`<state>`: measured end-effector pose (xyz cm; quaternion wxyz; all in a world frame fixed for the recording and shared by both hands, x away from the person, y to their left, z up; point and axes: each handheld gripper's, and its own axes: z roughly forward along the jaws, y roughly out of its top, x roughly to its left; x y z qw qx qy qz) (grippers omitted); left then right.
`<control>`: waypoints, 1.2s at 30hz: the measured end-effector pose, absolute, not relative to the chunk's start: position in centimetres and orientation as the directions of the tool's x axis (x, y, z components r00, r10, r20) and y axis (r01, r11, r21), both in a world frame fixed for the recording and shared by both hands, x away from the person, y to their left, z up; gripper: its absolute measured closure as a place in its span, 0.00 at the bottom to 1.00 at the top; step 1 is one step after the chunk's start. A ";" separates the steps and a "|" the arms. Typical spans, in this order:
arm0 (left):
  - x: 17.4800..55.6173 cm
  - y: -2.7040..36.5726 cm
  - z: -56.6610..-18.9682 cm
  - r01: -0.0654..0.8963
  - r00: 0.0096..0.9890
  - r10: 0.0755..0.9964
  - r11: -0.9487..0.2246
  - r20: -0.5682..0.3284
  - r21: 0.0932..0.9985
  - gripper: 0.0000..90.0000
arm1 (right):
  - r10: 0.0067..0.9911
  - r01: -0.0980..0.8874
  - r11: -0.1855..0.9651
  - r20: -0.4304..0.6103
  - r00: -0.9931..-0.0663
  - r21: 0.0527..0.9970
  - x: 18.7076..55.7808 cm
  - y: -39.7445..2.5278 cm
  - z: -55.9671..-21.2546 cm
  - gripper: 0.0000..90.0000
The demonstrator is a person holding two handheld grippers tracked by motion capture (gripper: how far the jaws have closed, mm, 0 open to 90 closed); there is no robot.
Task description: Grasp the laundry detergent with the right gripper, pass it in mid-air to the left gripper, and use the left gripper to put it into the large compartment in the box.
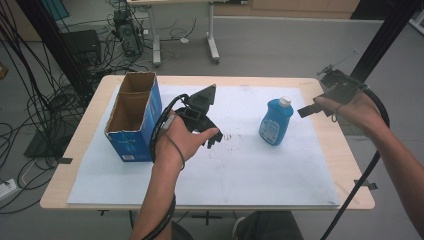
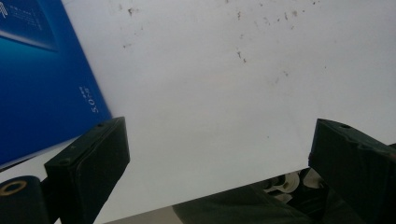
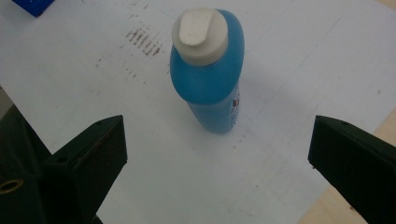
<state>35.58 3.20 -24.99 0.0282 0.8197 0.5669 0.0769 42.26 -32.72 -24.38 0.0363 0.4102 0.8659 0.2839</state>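
A blue bottle (image 1: 275,123) with a white flip cap (image 3: 200,35) is seen standing upright on the white sheet (image 1: 240,175) that covers the counter (image 1: 345,165), right of centre. The right tongs (image 1: 306,111) are held near the counter's right edge, pointed at the bottle but apart from it; in the right gripper view their jaws are spread wide, with nothing gripped. The left tongs (image 1: 212,141) are held over the sheet just beside an open blue cardboard box (image 1: 134,117), likewise spread and empty. The box is set well apart from the bottle.
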 end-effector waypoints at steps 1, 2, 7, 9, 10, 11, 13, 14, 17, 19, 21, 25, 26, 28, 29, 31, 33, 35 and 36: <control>35.6 3.2 -25.1 0.925 0.347 0.933 -0.357 0.093 0.132 0.06 | 0.729 0.688 0.502 0.171 -0.662 0.523 42.2 -32.7 -24.6 0.05; 35.6 3.2 -25.1 0.925 0.346 0.934 -0.356 0.093 0.132 0.06 | 0.728 0.686 0.502 0.170 -0.664 0.526 42.1 -32.7 -24.9 0.05; 35.8 3.2 -25.4 0.926 0.345 0.934 -0.355 0.091 0.127 0.06 | 0.719 0.666 0.506 0.158 -0.677 0.549 41.7 -32.6 -25.8 0.05; 35.8 3.2 -25.5 0.927 0.345 0.934 -0.354 0.089 0.126 0.06 | 0.719 0.657 0.507 0.147 -0.680 0.558 41.5 -32.5 -26.2 0.05; 35.8 3.2 -25.5 0.927 0.345 0.934 -0.354 0.091 0.127 0.06 | 0.718 0.653 0.508 0.143 -0.681 0.562 41.5 -32.4 -26.4 0.05; 35.8 3.3 -25.5 0.927 0.345 0.934 -0.354 0.090 0.124 0.06 | 0.718 0.650 0.507 0.141 -0.682 0.566 41.4 -32.3 -26.6 0.05; 35.9 3.3 -25.6 0.928 0.343 0.935 -0.352 0.089 0.125 0.06 | 0.717 0.646 0.505 0.138 -0.683 0.572 41.3 -32.2 -27.0 0.05; 35.9 3.3 -25.6 0.928 0.343 0.935 -0.352 0.090 0.125 0.06 | 0.717 0.643 0.503 0.137 -0.684 0.578 41.3 -32.1 -27.4 0.05; 35.9 3.4 -25.7 0.928 0.342 0.935 -0.351 0.089 0.125 0.06 | 0.718 0.643 0.493 0.142 -0.681 0.587 41.2 -31.9 -28.3 0.05; 35.9 3.4 -25.7 0.928 0.343 0.935 -0.352 0.090 0.124 0.06 | 0.720 0.640 0.493 0.137 -0.681 0.589 41.2 -31.7 -28.8 0.04; 35.9 3.4 -25.7 0.928 0.343 0.935 -0.352 0.089 0.124 0.06 | 0.721 0.640 0.494 0.134 -0.680 0.589 41.2 -31.6 -29.3 0.04; 36.0 3.4 -25.8 0.928 0.342 0.935 -0.351 0.089 0.126 0.06 | 0.723 0.632 0.492 0.122 -0.680 0.598 41.1 -31.3 -30.1 0.04; 36.0 3.4 -25.8 0.928 0.342 0.935 -0.351 0.088 0.125 0.06 | 0.724 0.630 0.490 0.122 -0.679 0.602 41.1 -31.2 -30.3 0.04; 36.1 3.4 -25.8 0.928 0.343 0.935 -0.352 0.088 0.126 0.06 | 0.724 0.626 0.492 0.114 -0.680 0.606 41.1 -31.1 -30.6 0.04; 36.1 3.4 -25.8 0.928 0.341 0.936 -0.350 0.088 0.127 0.06 | 0.725 0.623 0.491 0.111 -0.680 0.608 41.0 -31.0 -30.8 0.04; 36.1 3.3 -25.9 0.928 0.342 0.935 -0.351 0.089 0.126 0.06 | 0.726 0.618 0.488 0.107 -0.679 0.616 41.0 -30.9 -31.0 0.04; 36.1 3.3 -25.9 0.928 0.342 0.935 -0.351 0.088 0.124 0.06 | 0.727 0.614 0.486 0.102 -0.679 0.622 41.0 -30.8 -31.3 0.04; 36.2 3.2 -26.0 0.927 0.345 0.934 -0.354 0.088 0.123 0.06 | 0.728 0.610 0.485 0.097 -0.678 0.626 41.0 -30.6 -31.7 0.04; 36.2 3.2 -26.0 0.928 0.344 0.935 -0.353 0.087 0.122 0.06 | 0.730 0.608 0.484 0.093 -0.677 0.629 41.0 -30.6 -31.9 0.04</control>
